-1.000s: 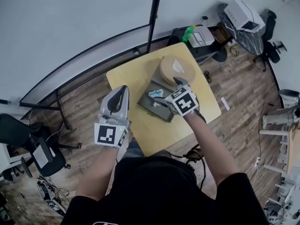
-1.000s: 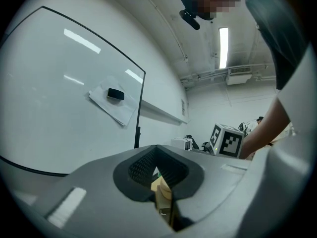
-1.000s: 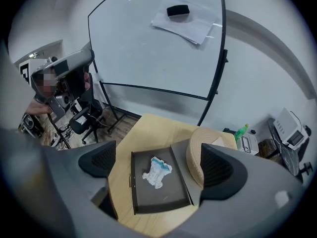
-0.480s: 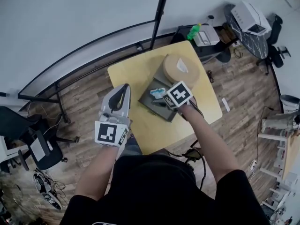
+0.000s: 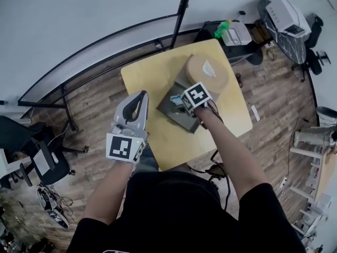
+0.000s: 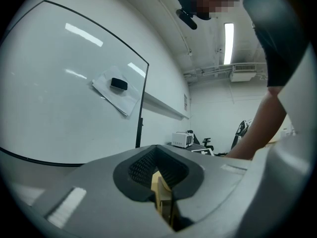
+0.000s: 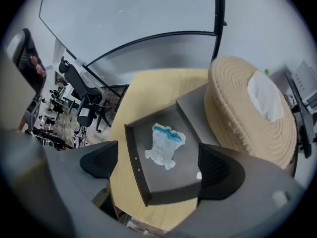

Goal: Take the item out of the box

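Note:
A grey open box (image 5: 181, 121) lies on the yellow table (image 5: 147, 78). In it lies a small white item with a blue edge (image 7: 164, 144), just visible in the head view (image 5: 176, 98) beside the marker cube. My right gripper (image 5: 187, 103) hovers over the box, jaws wide and closing. In the right gripper view the item shows below and between the two pads (image 7: 101, 160), untouched by either, with the gripper (image 7: 157, 165) above the box's near wall (image 7: 134, 162). My left gripper (image 5: 138, 98) hangs off the table's left edge, shut and empty (image 6: 161, 175).
A round woven straw piece (image 5: 208, 74) rests against the box's far right side, large in the right gripper view (image 7: 247, 118). A whiteboard stand's black pole (image 5: 183, 7) rises behind the table. A green bottle (image 5: 223, 28), a printer (image 5: 287, 15) and office chairs stand further off.
My right gripper has moved up and to the left, further over the box. The left gripper has barely shifted.

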A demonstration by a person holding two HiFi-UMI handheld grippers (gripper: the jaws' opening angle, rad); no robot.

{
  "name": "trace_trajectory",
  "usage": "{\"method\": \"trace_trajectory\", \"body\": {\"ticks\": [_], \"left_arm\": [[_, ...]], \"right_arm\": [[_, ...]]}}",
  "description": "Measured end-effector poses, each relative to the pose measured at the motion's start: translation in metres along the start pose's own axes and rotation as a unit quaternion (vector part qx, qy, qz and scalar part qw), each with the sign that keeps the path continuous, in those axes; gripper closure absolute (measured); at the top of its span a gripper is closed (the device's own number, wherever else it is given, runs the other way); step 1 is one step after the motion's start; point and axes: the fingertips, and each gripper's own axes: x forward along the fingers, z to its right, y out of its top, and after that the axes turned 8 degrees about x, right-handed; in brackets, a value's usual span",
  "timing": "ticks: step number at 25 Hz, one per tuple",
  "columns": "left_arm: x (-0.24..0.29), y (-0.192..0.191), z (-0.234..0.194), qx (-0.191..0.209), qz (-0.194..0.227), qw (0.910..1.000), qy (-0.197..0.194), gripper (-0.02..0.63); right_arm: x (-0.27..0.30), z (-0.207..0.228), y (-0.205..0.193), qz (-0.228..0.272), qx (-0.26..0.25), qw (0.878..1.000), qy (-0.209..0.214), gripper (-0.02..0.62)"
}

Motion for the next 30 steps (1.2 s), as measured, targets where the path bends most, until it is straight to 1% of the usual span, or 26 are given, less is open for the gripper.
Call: {"method": "trace_trajectory", "body": {"ticks": [3, 6, 10, 13, 15, 17, 18, 23, 24, 25, 27, 30], "left_arm": [[-0.001, -0.006, 0.0, -0.002, -0.007, 1.0, 0.001, 0.607], [-0.003, -0.012, 0.0, -0.003, -0.014, 0.9999, 0.001, 0.606], [-0.005, -0.02, 0.002, -0.003, -0.027, 0.9996, 0.0, 0.606], [-0.007, -0.026, 0.003, -0.003, -0.038, 0.9993, -0.004, 0.606], [-0.012, -0.033, 0.004, -0.009, -0.056, 0.9984, -0.007, 0.606], [-0.016, -0.038, 0.005, -0.012, -0.065, 0.9978, -0.009, 0.606], [-0.018, -0.039, 0.006, -0.013, -0.067, 0.9976, -0.009, 0.606], [-0.023, -0.043, 0.009, -0.012, -0.07, 0.9974, -0.012, 0.606], [-0.024, -0.043, 0.009, -0.013, -0.071, 0.9973, -0.012, 0.606], [-0.025, -0.043, 0.009, -0.013, -0.072, 0.9973, -0.012, 0.606], [-0.027, -0.043, 0.008, -0.015, -0.073, 0.9972, -0.01, 0.606], [-0.03, -0.043, 0.005, -0.014, -0.073, 0.9972, -0.009, 0.606]], "right_arm": [[0.018, 0.01, -0.007, -0.02, 0.014, 1.0, -0.007, 0.094], [0.032, 0.015, -0.009, -0.03, 0.025, 0.999, -0.002, 0.119], [0.051, 0.021, -0.014, -0.059, 0.031, 0.998, -0.002, 0.134], [0.06, 0.026, -0.015, -0.071, 0.036, 0.997, -0.009, 0.165], [0.064, 0.027, -0.014, -0.074, 0.031, 0.997, -0.013, 0.213], [0.067, 0.025, -0.014, -0.082, 0.023, 0.996, -0.015, 0.275], [0.068, 0.024, -0.015, -0.085, 0.017, 0.996, -0.017, 0.317], [0.074, 0.023, -0.022, -0.1, -0.014, 0.994, -0.029, 0.451], [0.075, 0.023, -0.023, -0.102, -0.02, 0.994, -0.03, 0.493], [0.076, 0.022, -0.025, -0.102, -0.025, 0.994, -0.031, 0.518], [0.077, 0.021, -0.025, -0.101, -0.029, 0.994, -0.032, 0.539], [0.077, 0.018, -0.024, -0.101, -0.043, 0.993, -0.037, 0.546]]}}
